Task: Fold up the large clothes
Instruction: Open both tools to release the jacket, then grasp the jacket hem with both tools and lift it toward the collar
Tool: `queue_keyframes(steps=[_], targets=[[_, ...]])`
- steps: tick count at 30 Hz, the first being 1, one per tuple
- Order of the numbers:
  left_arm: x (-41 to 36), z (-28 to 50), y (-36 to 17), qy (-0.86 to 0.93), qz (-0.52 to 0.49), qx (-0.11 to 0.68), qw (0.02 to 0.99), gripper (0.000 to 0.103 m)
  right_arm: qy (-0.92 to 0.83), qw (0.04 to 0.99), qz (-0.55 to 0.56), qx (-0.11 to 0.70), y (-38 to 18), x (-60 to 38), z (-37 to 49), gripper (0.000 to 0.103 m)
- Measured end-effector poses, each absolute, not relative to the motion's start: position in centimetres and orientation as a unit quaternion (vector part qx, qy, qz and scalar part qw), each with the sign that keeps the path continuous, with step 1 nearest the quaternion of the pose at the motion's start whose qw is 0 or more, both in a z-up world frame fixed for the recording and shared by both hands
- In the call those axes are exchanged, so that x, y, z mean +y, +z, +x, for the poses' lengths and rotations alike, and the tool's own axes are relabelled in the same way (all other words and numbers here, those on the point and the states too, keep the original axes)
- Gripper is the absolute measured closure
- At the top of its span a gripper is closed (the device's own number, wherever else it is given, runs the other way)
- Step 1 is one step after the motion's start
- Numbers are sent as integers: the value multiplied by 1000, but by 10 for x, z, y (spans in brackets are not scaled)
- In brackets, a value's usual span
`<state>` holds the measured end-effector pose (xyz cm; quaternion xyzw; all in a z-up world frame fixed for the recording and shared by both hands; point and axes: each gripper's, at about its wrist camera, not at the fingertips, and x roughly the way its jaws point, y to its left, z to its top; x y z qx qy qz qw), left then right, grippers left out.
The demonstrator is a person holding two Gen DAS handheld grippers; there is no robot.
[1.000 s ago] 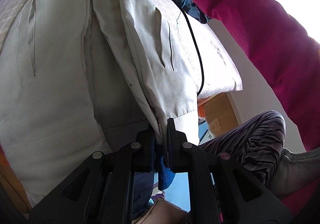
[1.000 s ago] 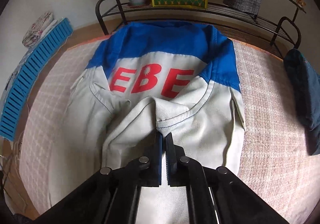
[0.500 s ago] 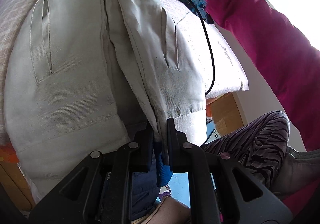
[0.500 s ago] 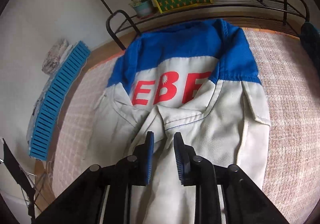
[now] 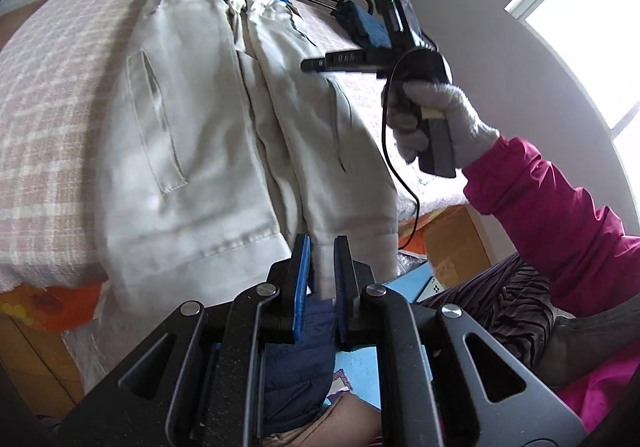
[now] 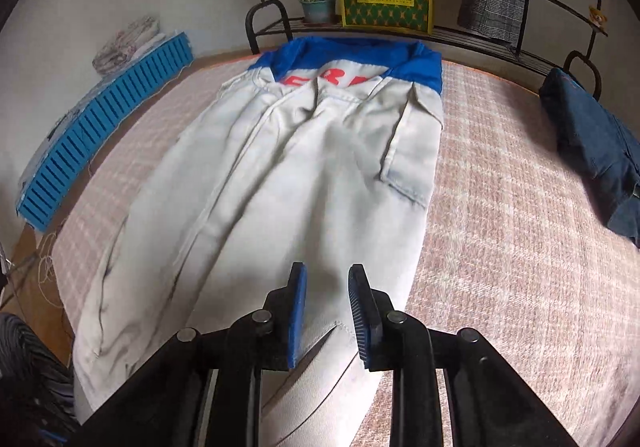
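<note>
One jacket [image 6: 304,175] hem vanishes between the left tool [image 5: 321,267] pads.

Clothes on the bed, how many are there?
2. The white and blue jacket lies spread down the middle of the bed; a dark blue garment lies at its right edge. Others may lie out of view.

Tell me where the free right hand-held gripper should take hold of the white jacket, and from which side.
Probably the jacket's bottom hem at its right corner, beside where the left hand-held gripper pinches it. Come from the bed's near edge: the hem hangs over it, so the open right hand-held gripper can straddle it.
</note>
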<state>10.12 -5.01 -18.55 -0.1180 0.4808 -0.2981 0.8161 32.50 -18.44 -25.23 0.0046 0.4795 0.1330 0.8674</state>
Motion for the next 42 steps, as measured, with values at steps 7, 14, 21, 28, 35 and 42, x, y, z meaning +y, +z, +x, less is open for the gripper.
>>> queue_keyframes(steps=[7, 14, 21, 28, 35, 42], targets=[[-4, 120, -186, -225, -112, 467, 848, 75, 201, 860, -14, 470, -259, -140, 305, 83], [24, 150, -198, -207, -115, 475, 847, 74, 196, 877, 36, 437, -227, -171, 247, 80], [13, 175, -210, -228, -90, 475, 846, 74, 168, 869, 77, 458, -229, -223, 194, 70], [-18, 163, -234, -233, 1, 497, 836, 66, 185, 850, 86, 486, -245, -233, 179, 58], [28, 162, -227, -207, -102, 537, 811, 44, 202, 811, 177, 519, -270, -258, 168, 50], [61, 158, -249, -204, -207, 583, 759, 44, 243, 767, 268, 530, -295, -281, 158, 49]])
